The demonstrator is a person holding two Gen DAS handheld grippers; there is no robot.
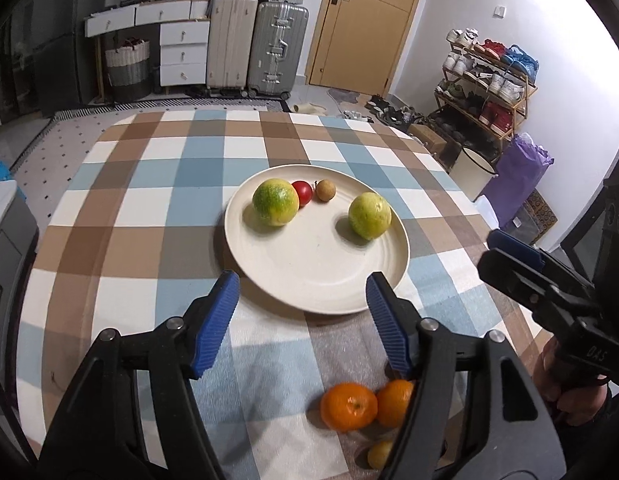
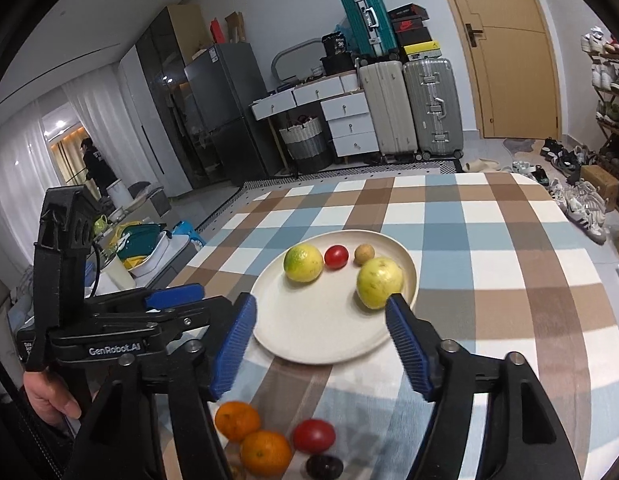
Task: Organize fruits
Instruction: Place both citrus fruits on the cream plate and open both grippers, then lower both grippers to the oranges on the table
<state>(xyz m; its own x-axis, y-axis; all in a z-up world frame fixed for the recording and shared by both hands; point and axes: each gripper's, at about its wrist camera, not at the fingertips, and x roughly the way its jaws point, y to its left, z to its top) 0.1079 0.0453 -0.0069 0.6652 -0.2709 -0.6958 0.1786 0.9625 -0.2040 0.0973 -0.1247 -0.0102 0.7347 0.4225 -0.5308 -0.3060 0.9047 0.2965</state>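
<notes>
Four fruits sit on your plate (image 1: 269,280), but with both grippers, left (image 1: 303,286) and right (image 2: 321,320), spread empty, the oranges (image 2: 237,420), tomato (image 2: 313,435) and dark fruit (image 2: 324,466) wait at the table's near edge.

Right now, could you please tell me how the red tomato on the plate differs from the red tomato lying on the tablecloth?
The tomato on the plate sits at the far side of the cream plate, between a green-yellow citrus and a small brown fruit; the tomato on the tablecloth lies off the plate at the near edge, beside two mandarins and a dark fruit. The near one looks bigger, perhaps only through closeness. Both are red, round and ungripped.
</notes>
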